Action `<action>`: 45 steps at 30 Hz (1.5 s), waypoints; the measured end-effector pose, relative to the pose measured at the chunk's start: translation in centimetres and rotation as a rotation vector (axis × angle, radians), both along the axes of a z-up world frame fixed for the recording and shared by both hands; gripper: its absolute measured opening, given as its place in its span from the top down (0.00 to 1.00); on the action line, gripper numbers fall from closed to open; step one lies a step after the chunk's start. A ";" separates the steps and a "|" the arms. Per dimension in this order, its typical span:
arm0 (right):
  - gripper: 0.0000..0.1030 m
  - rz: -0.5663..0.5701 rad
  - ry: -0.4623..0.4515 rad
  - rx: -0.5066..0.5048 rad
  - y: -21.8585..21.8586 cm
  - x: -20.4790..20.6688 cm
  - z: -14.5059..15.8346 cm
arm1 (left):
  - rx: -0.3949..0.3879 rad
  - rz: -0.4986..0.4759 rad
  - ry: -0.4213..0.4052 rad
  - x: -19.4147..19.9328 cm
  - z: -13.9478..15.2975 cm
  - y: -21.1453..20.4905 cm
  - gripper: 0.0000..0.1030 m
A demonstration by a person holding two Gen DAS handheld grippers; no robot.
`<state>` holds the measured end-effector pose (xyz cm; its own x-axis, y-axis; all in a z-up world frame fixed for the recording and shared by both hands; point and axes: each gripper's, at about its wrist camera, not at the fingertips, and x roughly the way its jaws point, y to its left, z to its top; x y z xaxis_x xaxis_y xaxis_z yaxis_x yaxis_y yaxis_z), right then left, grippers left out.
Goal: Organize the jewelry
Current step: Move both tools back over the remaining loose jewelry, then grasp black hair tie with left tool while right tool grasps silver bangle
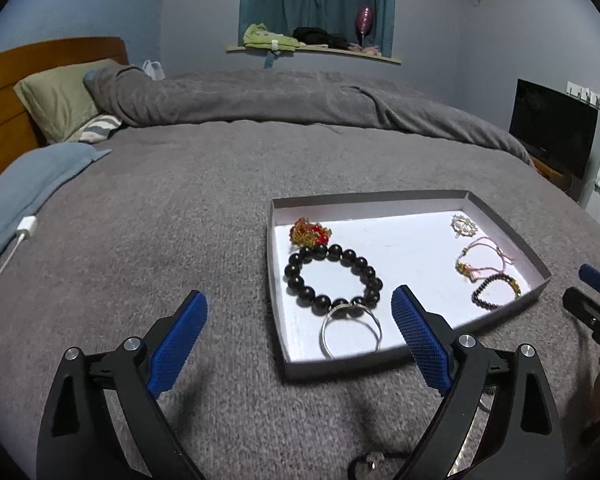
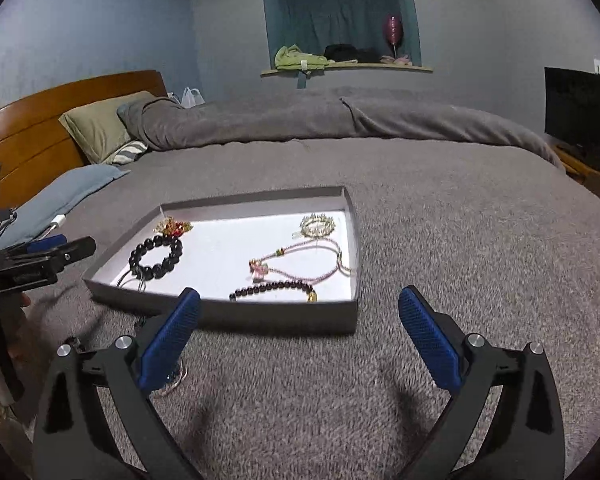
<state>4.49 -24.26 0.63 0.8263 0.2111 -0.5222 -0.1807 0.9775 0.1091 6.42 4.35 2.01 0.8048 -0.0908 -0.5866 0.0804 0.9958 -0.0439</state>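
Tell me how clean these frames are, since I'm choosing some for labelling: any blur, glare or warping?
Left wrist view: dim room, strong fisheye bending of the tray edges, black corners; the tray's white floor is bright but the black bead bracelet reads sharply. Right wrist view: same warping, blanket slightly smeared near the left gripper.

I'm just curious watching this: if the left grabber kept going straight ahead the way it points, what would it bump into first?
Probably the near wall of the tray, then the silver bangle just inside it. The left gripper has its jaws open and empty. Its height above the blanket is unclear, so it might pass over the wall.
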 end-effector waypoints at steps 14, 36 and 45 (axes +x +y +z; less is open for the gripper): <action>0.05 0.193 0.060 -0.049 3.7 -2.7 -1.5 | 0.031 -0.082 0.083 -4.7 -2.5 0.3 0.10; 0.29 0.346 0.109 -0.223 9.0 -3.4 -4.1 | -0.041 -0.214 0.152 -7.5 -3.7 -0.1 0.25; 0.33 0.348 0.133 -0.198 9.2 -2.9 -4.3 | 0.013 -0.252 0.194 -7.4 -4.4 -1.3 0.59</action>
